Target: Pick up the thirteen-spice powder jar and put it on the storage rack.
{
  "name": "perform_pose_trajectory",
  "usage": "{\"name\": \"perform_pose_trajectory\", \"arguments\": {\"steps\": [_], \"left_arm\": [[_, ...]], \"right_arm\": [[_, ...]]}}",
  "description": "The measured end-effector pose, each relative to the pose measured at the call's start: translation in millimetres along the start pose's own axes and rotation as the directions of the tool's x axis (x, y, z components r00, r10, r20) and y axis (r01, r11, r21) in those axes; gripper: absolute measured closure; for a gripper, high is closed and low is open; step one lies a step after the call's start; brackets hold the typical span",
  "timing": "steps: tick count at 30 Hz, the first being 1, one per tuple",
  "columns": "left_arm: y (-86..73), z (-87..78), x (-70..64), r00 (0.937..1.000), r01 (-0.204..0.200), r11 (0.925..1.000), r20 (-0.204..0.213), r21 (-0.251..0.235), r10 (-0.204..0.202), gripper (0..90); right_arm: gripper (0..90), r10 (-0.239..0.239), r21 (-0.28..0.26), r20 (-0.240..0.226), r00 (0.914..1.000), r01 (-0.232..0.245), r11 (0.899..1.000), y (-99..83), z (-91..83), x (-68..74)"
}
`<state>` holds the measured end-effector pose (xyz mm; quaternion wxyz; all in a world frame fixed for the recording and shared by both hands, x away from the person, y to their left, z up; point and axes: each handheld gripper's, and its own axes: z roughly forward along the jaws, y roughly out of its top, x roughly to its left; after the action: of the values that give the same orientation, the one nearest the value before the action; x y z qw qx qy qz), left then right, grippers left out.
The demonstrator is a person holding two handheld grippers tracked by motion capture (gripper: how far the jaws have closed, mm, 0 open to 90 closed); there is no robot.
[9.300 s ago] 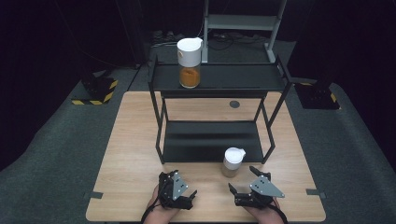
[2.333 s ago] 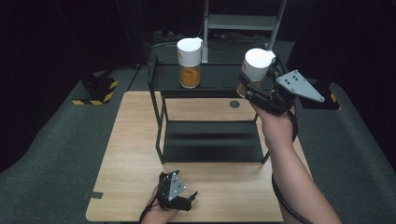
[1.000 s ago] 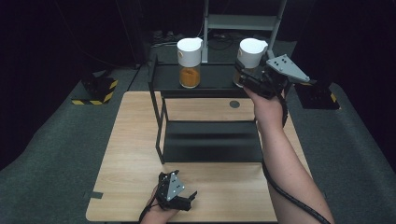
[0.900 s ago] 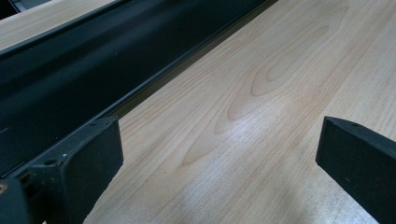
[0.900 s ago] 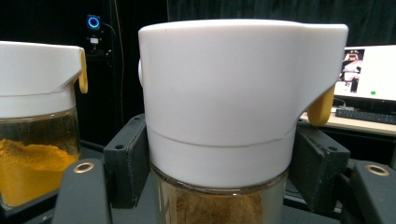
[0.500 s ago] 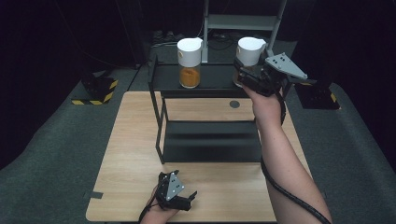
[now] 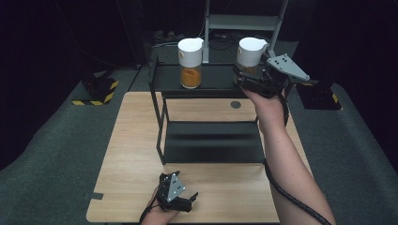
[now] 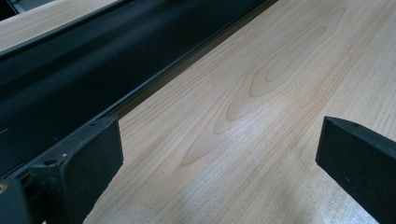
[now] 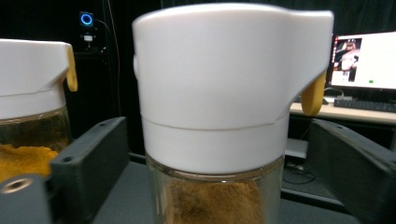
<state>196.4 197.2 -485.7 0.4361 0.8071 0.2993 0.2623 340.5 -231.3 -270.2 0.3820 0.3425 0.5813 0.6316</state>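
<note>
I see the right arm stretched out long over the black rack (image 7: 206, 140), forearm running up past its right side, wrist level with the top shelf. Right gripper (image 7: 246, 80) sits at the shelf's right end, grey plate on top, jaws either side of the brown spice jar (image 7: 251, 54). Jaws are spread wider than the glass with gaps on both sides in the right gripper view, so I read it as released, not clamping. Jar stands upright on the rack's top shelf, right end.

Left hand is low at the table's near edge, in front of the rack's bottom shelf. Left gripper (image 7: 180, 199) rests there, jaws wide apart with nothing between them.

High view gives me the layout: second jar (image 7: 190, 58) with orange powder is on the same shelf, left of the brown one, well apart. Right gripper view adds detail: brown jar (image 9: 219, 140) has a white cap with a pour spout and a yellow tab at its right, clear glass below, brown powder inside. Orange jar (image 9: 30, 121) shows to the left with the same cap and tab. A lit monitor (image 9: 364, 60) is behind the rack.

Left gripper view: bare wood table (image 8: 261, 107) between the jaws, rack's black bottom edge (image 8: 70, 70) running alongside at the left
</note>
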Motion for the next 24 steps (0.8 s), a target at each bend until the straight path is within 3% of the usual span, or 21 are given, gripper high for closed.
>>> {"name": "perform_pose_trajectory", "arguments": {"steps": [9, 24], "left_arm": [[0.8, 0.3, -0.6, 1.0, -0.004, 1.0, -0.002, 0.005, 0.004, 1.0], [1.9, 0.9, -1.6, 1.0, -0.008, 0.9999, -0.004, 0.011, 0.008, 1.0]], "right_arm": [[0.0, -0.006, 0.006, -0.02, 0.9998, 0.006, 1.0, 0.0, -6.4, 1.9], [0.0, -0.035, -0.006, -0.041, 0.9986, 0.034, 0.999, -6.4, -32.2, 5.3]]}}
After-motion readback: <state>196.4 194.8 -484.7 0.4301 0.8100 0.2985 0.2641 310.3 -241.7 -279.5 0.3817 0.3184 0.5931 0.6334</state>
